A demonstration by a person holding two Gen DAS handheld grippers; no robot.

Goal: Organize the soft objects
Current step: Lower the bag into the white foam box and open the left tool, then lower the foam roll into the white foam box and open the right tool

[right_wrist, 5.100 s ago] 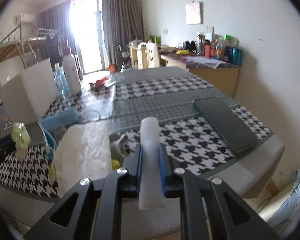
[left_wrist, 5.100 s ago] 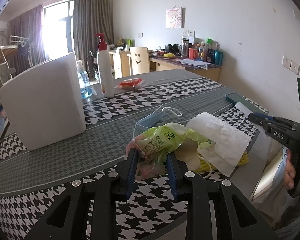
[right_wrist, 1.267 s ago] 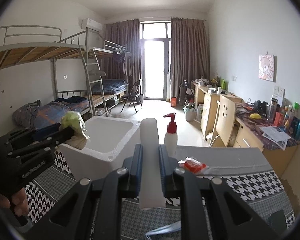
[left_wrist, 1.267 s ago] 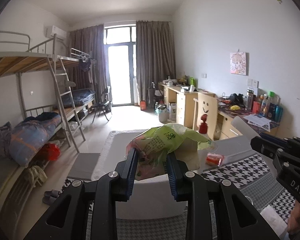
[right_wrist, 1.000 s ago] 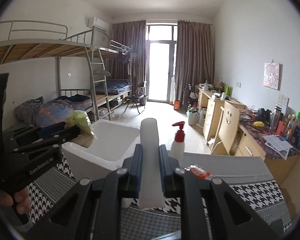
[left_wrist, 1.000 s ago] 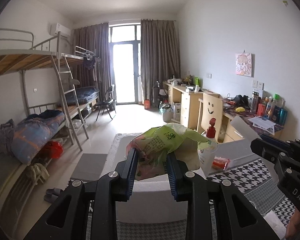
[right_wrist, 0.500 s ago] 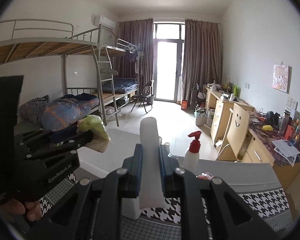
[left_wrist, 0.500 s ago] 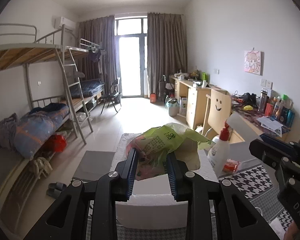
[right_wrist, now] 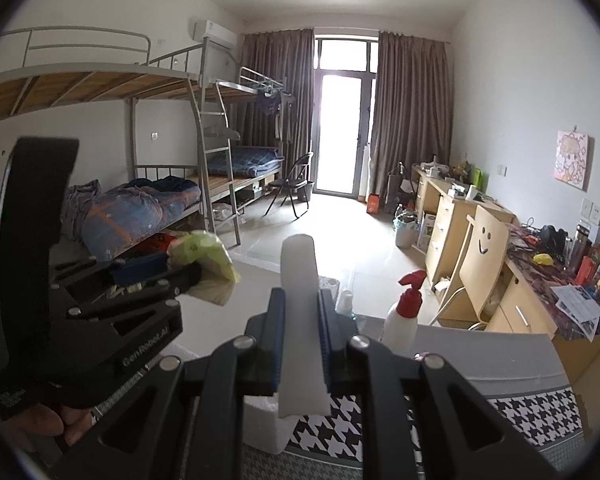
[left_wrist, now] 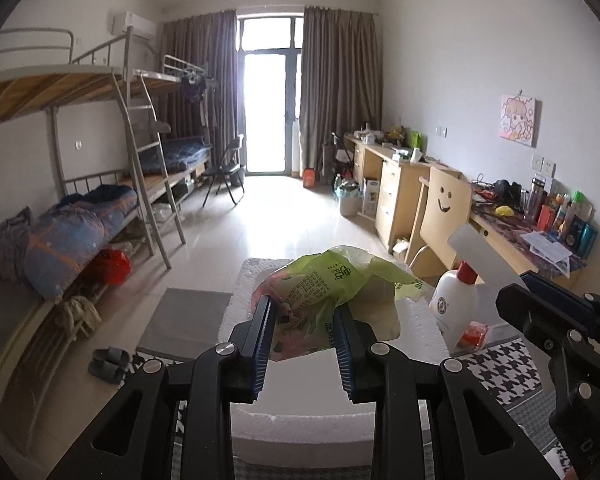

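My left gripper [left_wrist: 304, 320] is shut on a crumpled green plastic bag [left_wrist: 332, 280], held above the open white foam box [left_wrist: 300, 432]. My right gripper [right_wrist: 301, 308] is shut on a white foam strip [right_wrist: 300, 288] that sticks up between the blue pads. In the right wrist view the left gripper [right_wrist: 180, 276] hangs at the left with the bag [right_wrist: 204, 252], and a corner of the foam box [right_wrist: 264, 420] shows below my fingers. In the left wrist view the right gripper [left_wrist: 540, 304] and its strip [left_wrist: 480, 256] stand at the right, beside the box.
A white pump bottle with a red top [left_wrist: 456, 300] [right_wrist: 400, 324] stands just right of the box, a red packet [left_wrist: 474, 334] by its foot. The houndstooth tablecloth [left_wrist: 496, 368] runs to the right. A person's hand [right_wrist: 48, 424] holds the left gripper. Beyond lie floor, bunk beds and desks.
Both grippers have slid forward over the table toward the foam box, which now sits closer and lower in both views. The bottle has shifted right. Both grips are unchanged.
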